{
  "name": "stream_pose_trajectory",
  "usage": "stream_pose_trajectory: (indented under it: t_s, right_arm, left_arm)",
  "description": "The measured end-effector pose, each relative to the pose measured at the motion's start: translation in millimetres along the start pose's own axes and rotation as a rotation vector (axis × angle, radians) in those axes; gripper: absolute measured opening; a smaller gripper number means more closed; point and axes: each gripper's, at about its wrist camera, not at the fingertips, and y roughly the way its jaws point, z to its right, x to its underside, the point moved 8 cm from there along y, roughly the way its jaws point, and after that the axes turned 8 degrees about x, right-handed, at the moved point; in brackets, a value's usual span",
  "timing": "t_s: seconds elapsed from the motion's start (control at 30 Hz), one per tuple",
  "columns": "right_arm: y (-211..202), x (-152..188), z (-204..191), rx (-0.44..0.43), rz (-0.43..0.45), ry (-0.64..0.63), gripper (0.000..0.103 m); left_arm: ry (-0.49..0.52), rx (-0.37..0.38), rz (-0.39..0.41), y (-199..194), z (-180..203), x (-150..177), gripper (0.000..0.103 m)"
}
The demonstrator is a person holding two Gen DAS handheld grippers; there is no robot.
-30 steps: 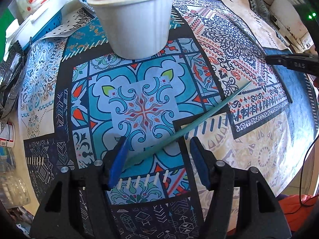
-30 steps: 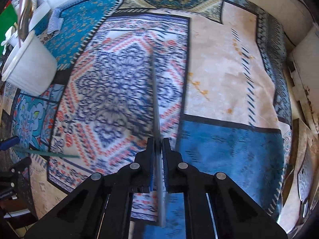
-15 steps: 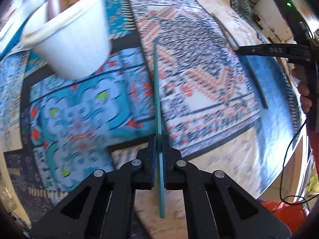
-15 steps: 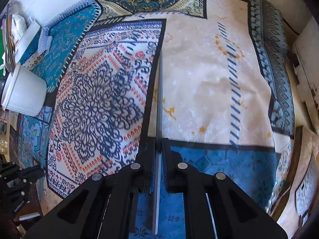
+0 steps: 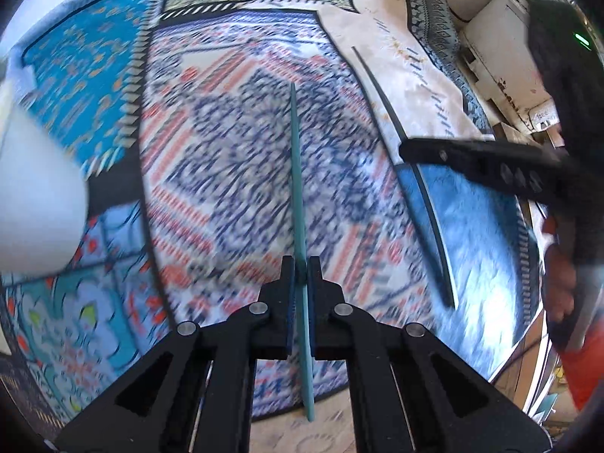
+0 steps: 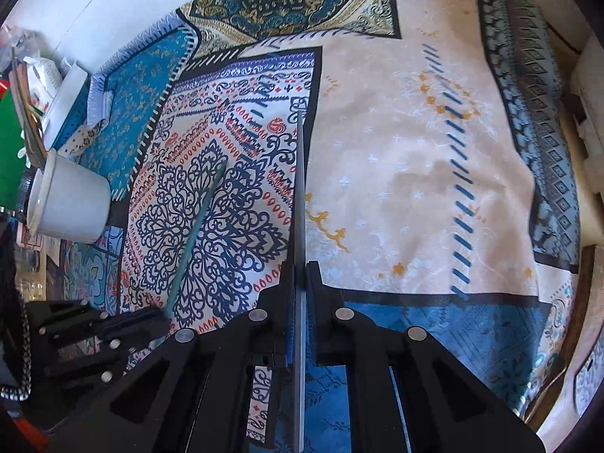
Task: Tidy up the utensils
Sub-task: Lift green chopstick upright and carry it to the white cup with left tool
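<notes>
Left gripper (image 5: 298, 275) clamped on teal chopstick (image 5: 299, 204), stick running up frame centre over blurred patterned cloth (image 5: 226, 151). Right gripper (image 6: 300, 279) pinching grey chopstick (image 6: 300, 196), sharp in right wrist view. White cup (image 6: 71, 207) only smear at left edge in left view; right view shows it whole at left, utensils (image 6: 22, 113) inside

That tablecloth (image 6: 415, 173) is a wild patchwork: a cream patch with orange specks and navy dashes on the right, a white panel with navy lace swirls and red drops in the middle, turquoise with gold flecks at upper left. One stick (image 5: 298, 196) is teal, the other stick (image 6: 300, 207) grey. Plain white cup (image 6: 71, 204), black grippers.
</notes>
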Motion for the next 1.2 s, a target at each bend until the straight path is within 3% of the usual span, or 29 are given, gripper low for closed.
stream_pose_trajectory:
  t_s: [0.2, 0.33, 0.77, 0.9, 1.2]
  right_arm:
    - [-28.4, 15.0, 22.5, -0.002, 0.051, 0.038, 0.006]
    - [-48.9, 42.2, 14.8, 0.006, 0.082, 0.058, 0.006]
    - [-81.5, 46.7, 15.9, 0.009, 0.160, 0.094, 0.006]
    - [-95.0, 46.4, 10.4, 0.006, 0.191, 0.089, 0.005]
    - [-142.0, 38.3, -13.9, 0.026, 0.309, 0.038, 0.005]
  left_arm:
    - [0.021, 0.020, -0.022, 14.3, 15.1, -14.9, 0.007]
    - [0.024, 0.025, -0.032, 18.0, 22.7, -27.1, 0.010]
    - [0.102, -0.161, -0.007, 36.4, 48.9, -49.1, 0.004]
    - [0.121, -0.172, 0.051, 12.8, 54.5, -39.9, 0.004]
    - [0.108, -0.135, 0.254, -88.2, 52.4, -23.4, 0.003]
